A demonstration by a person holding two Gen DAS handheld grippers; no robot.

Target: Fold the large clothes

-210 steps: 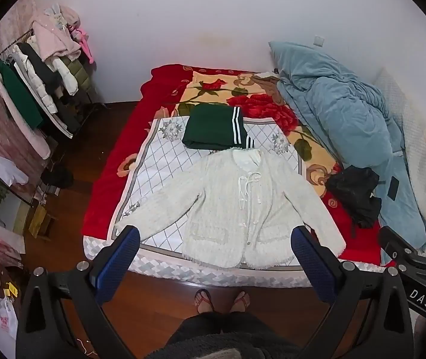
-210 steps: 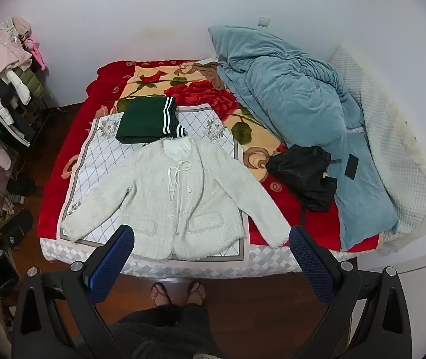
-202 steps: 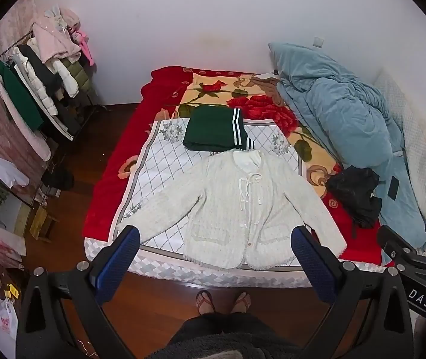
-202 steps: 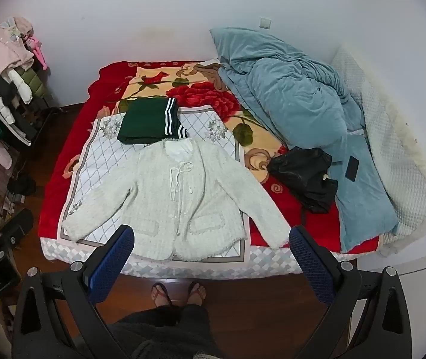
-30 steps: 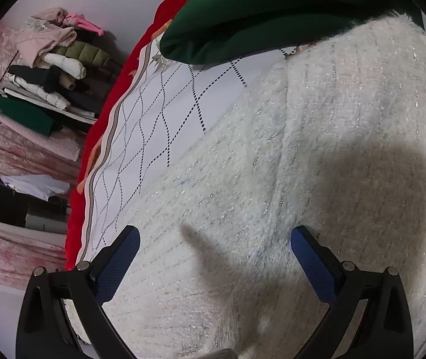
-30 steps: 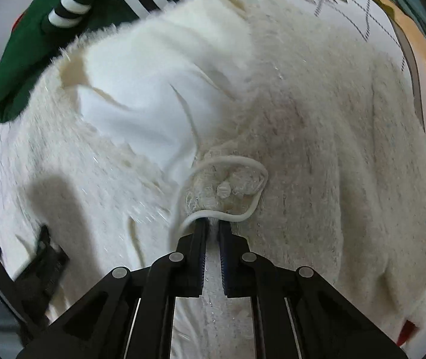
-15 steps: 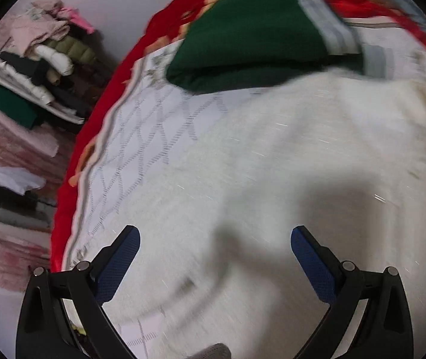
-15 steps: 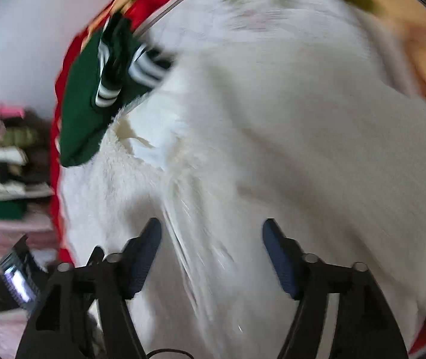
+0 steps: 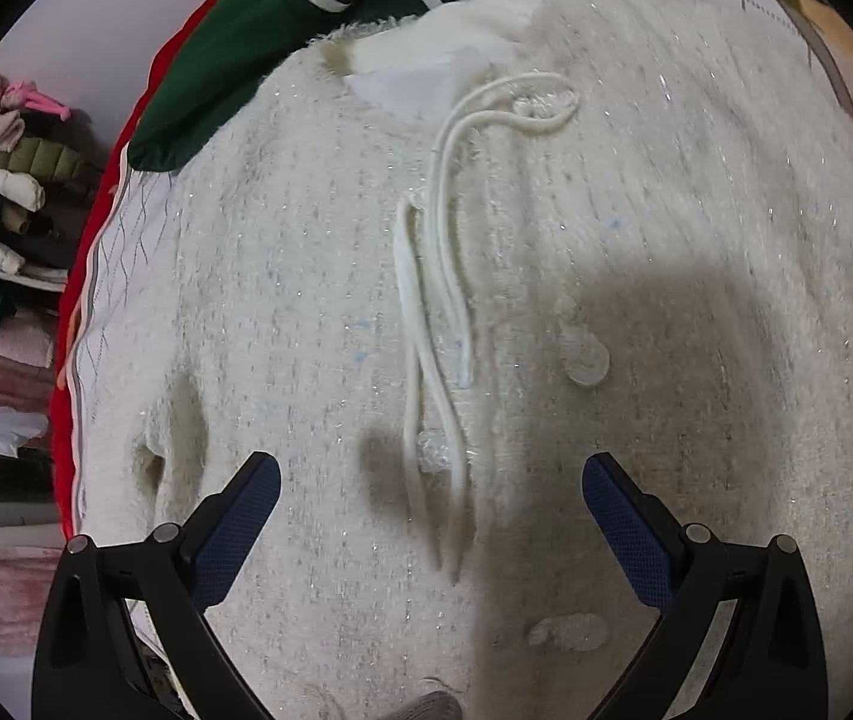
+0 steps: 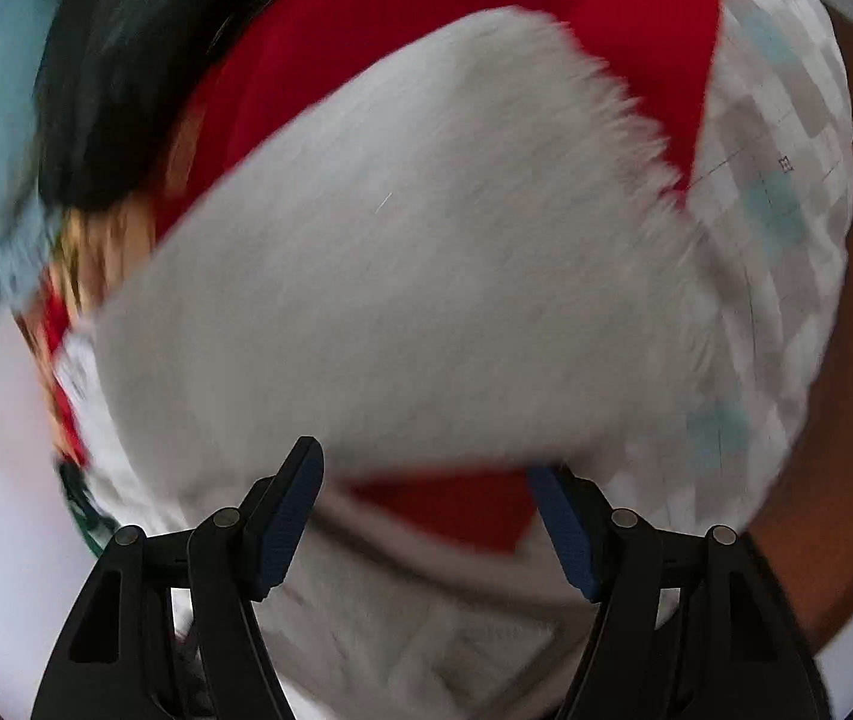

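While both grippers' fingers (image 9: 624, 522) stand apart (nothing between), the cardigan sleeve (image 10: 426, 252) reaches the bed edge (image 10: 786, 240).

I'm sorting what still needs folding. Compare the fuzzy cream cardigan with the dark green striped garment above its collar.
The fuzzy cream cardigan is pale, fluffy and flecked with glitter; the dark green garment looks smoother, with white stripes at one end. The cardigan lies spread open and flat, cords trailing down its front, while the green garment sits bunched into a compact bundle. The cardigan fills most of the left wrist view; the green one takes a corner. Both rest on the bed.
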